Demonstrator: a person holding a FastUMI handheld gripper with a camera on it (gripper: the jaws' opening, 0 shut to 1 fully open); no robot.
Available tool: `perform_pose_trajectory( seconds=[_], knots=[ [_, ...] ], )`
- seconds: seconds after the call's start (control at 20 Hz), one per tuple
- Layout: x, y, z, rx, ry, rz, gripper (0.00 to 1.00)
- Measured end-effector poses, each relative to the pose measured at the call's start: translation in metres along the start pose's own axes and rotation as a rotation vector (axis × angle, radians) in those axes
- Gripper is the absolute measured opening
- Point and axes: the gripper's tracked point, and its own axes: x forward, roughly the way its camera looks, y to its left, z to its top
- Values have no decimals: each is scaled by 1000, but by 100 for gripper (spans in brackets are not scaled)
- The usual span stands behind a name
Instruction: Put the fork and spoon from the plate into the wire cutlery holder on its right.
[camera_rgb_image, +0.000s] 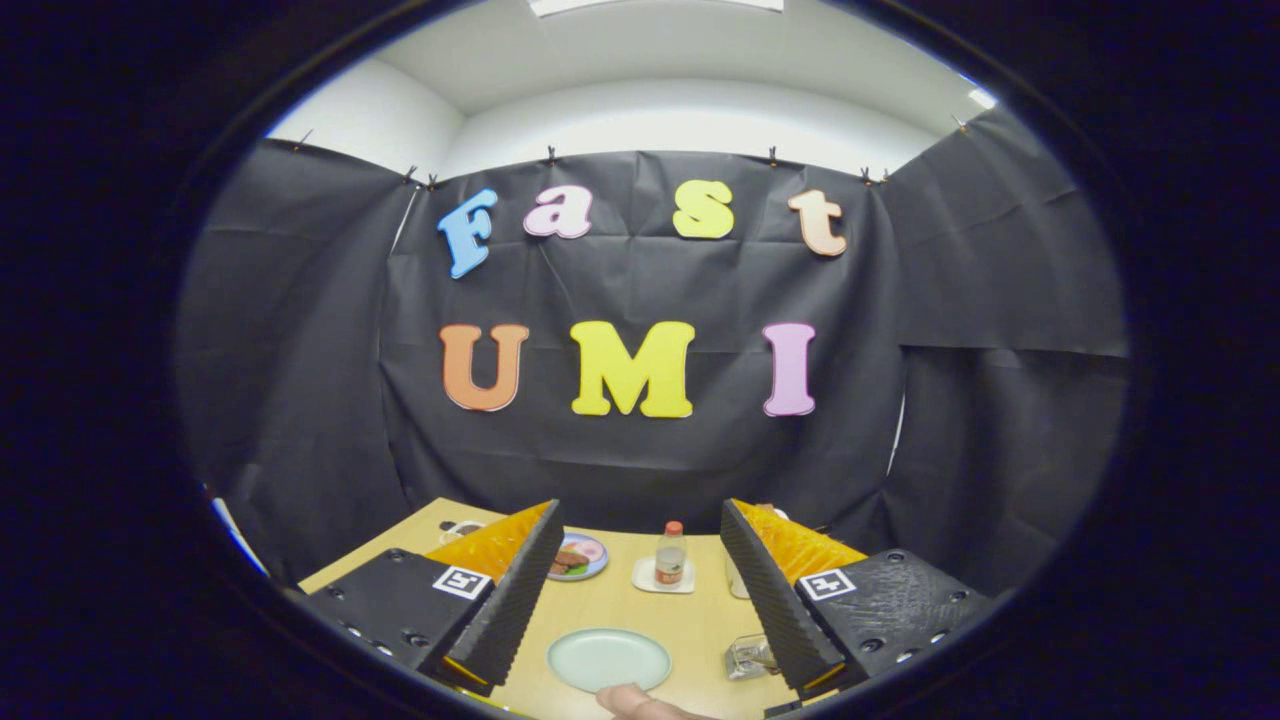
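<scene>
Two fingers of my gripper (634, 600) stood wide apart, holding nothing, above the plate (609, 659) near the table's (690, 620) front edge, where I could make out no fork or spoon, so a blind descent risked missing them.

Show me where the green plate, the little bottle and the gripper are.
Green plate (608, 659), gripper view, its bare middle.
Little bottle (670, 560), gripper view, its body.
Gripper (635, 600), gripper view, open, midway between its fingers.
</scene>
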Motion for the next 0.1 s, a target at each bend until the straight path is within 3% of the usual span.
perform_pose_trajectory(
  seconds=[0.1],
  knots=[
    [2,1,-4,-1,9,-6,96]
  ],
)
